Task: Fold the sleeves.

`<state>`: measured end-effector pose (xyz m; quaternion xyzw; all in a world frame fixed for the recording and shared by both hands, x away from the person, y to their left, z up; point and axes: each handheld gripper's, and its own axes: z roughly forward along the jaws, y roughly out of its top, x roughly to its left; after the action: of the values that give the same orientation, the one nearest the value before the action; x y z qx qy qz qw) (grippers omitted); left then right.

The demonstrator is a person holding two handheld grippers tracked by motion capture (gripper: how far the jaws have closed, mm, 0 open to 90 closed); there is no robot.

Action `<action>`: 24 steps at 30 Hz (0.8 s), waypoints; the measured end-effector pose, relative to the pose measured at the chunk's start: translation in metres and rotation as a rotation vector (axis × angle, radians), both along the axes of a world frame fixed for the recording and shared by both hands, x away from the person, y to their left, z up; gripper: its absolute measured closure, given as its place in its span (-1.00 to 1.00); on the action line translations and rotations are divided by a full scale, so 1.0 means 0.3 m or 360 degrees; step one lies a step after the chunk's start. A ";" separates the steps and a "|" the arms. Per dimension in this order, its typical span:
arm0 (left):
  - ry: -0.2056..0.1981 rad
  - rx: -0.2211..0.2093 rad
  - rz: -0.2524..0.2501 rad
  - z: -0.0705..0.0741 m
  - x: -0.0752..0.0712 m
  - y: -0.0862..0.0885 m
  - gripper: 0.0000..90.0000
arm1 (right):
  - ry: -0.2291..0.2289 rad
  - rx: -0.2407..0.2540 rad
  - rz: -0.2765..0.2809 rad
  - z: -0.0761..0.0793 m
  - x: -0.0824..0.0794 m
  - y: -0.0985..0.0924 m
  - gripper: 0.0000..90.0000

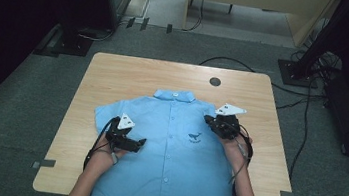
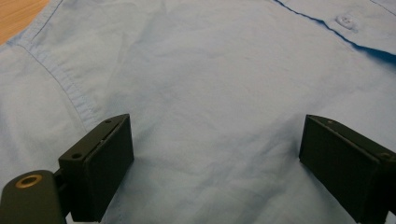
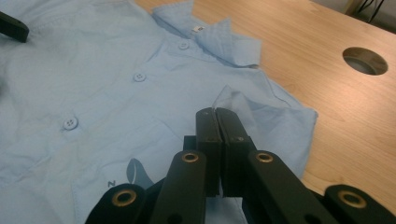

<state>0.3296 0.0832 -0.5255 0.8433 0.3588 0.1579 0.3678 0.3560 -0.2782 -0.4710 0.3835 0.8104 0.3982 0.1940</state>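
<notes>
A light blue short-sleeved shirt lies buttoned and face up on the wooden table, collar at the far side and hem hanging over the near edge. My left gripper hovers low over the shirt's left chest with its jaws wide apart, and only flat cloth lies between them. My right gripper rests at the shirt's right shoulder. Its jaws are pressed together, and a small raised fold of the sleeve cloth runs into their tips.
A round cable hole sits in the table beyond the collar, also visible in the right gripper view. Bare wood flanks the shirt on both sides. Black stands and cables lie on the floor past the far corners.
</notes>
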 end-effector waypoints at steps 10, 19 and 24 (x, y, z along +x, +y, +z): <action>0.0001 0.0004 -0.0002 0.000 0.000 0.001 -0.78 | 0.0053 0.0063 0.0013 -0.030 0.014 0.016 0.96; 0.0000 0.0003 -0.0001 0.000 -0.001 0.001 -0.78 | 0.0118 0.0074 0.0037 -0.069 0.028 0.040 0.96; 0.0000 0.0004 -0.0001 0.000 -0.001 0.001 -0.78 | 0.0154 0.0084 0.0034 -0.093 0.038 0.047 0.96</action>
<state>0.3294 0.0833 -0.5254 0.8438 0.3584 0.1582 0.3668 0.3675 -0.2642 -0.4989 0.3984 0.8122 0.4024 0.1402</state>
